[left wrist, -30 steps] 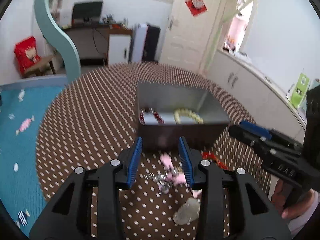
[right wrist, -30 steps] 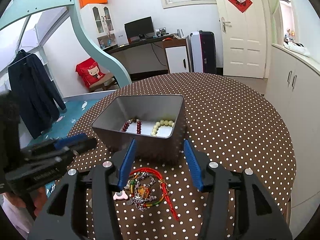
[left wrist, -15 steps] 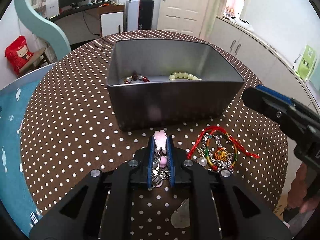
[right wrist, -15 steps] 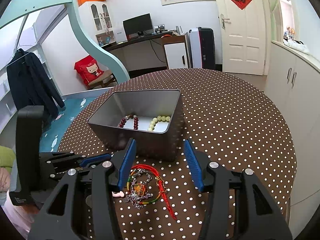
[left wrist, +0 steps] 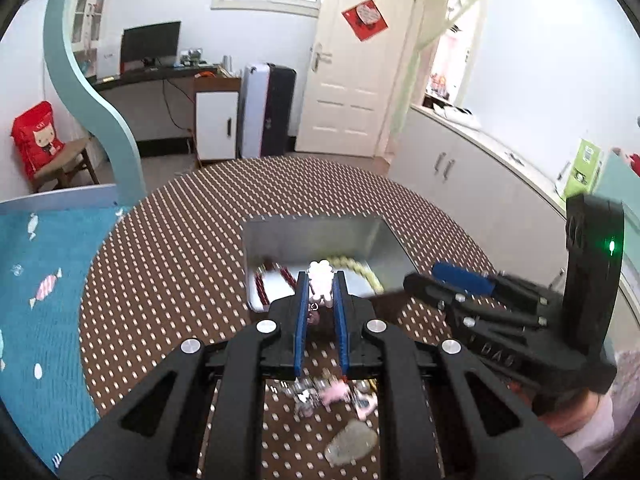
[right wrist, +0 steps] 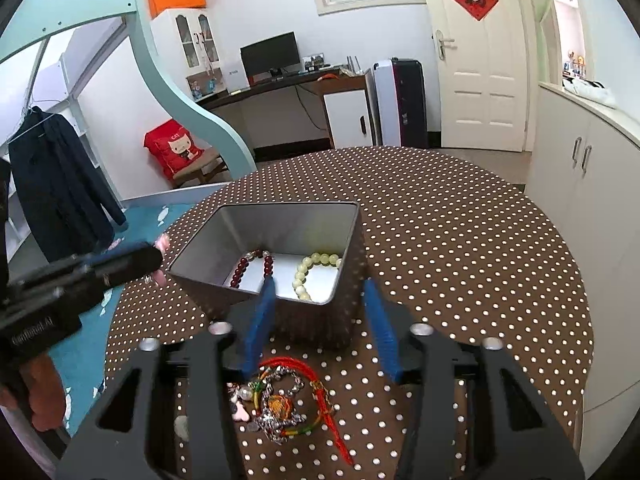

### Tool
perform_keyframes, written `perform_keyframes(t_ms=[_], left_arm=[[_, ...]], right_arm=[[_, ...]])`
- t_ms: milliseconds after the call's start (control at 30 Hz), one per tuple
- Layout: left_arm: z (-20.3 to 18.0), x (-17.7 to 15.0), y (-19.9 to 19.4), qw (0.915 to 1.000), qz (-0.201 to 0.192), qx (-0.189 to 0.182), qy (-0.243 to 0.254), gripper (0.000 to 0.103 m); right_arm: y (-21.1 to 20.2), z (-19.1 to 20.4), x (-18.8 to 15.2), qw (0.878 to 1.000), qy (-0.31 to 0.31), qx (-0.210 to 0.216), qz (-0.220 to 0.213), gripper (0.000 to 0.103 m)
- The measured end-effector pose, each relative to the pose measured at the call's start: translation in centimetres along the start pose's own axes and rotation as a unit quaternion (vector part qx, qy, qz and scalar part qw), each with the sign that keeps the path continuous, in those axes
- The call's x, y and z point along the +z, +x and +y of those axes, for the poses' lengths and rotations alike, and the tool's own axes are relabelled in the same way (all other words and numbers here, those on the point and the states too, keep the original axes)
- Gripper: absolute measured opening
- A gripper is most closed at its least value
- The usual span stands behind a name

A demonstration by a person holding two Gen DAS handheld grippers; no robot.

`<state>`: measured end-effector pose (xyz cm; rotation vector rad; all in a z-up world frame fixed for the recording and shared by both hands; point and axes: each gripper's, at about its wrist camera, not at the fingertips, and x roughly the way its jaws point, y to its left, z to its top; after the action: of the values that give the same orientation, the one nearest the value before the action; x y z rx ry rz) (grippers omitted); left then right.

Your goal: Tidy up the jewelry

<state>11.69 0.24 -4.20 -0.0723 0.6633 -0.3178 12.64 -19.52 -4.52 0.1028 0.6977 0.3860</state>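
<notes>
My left gripper is shut on a pink charm bracelet and holds it above the table by the near edge of the grey metal tin. Part of its chain hangs between the fingers. In the right wrist view the left gripper sits at the tin's left side. The tin holds a dark red bead bracelet and a pale green bead bracelet. My right gripper is open, low over a red string bracelet with a silver chain in front of the tin.
The round table has a brown polka-dot cloth. A pale flat pendant and small pink and silver pieces lie on it under my left gripper. A teal rug lies on the floor to the left, white cabinets to the right.
My left gripper closed on the pink charm bracelet, then lifted it off the table and up to the tin. My right gripper stayed open over the red string bracelet.
</notes>
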Motion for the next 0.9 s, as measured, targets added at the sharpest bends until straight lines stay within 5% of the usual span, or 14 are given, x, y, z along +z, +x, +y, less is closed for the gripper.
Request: perform_keyframes(t_ms=[233,400,500,800,900], left_arm=[[0.4,2.0,1.8,0.9998,0.003,-0.001,-0.017,0.012],[0.5,2.6,3.2,0.9998,0.015,0.008,-0.014,0.013],[0.8,2.7,3.4,0.9997,0.02,0.01,-0.012,0.034],[1.2,2.2,2.6,0.9997,0.017,0.013,-0.013,0.035],[1.1,1.8,2.0,0.9998,0.011,0.017,-0.008,0.044]], right_arm=[[0.8,0.2,0.8,1.0,-0.001,-0.016,0.011,0.018],[0.8,-0.2,0.9,1.0,-0.001,-0.015,0.015,0.018],[0.8,-0.1,1.0,1.0,-0.003,-0.017,0.017,0.018],[0.9,-0.1,1.0,1.0,-0.002,-0.019,0.019,0.018],[0.7,-0.2,0.9,0.999,0.004,-0.027,0.018,0.018]])
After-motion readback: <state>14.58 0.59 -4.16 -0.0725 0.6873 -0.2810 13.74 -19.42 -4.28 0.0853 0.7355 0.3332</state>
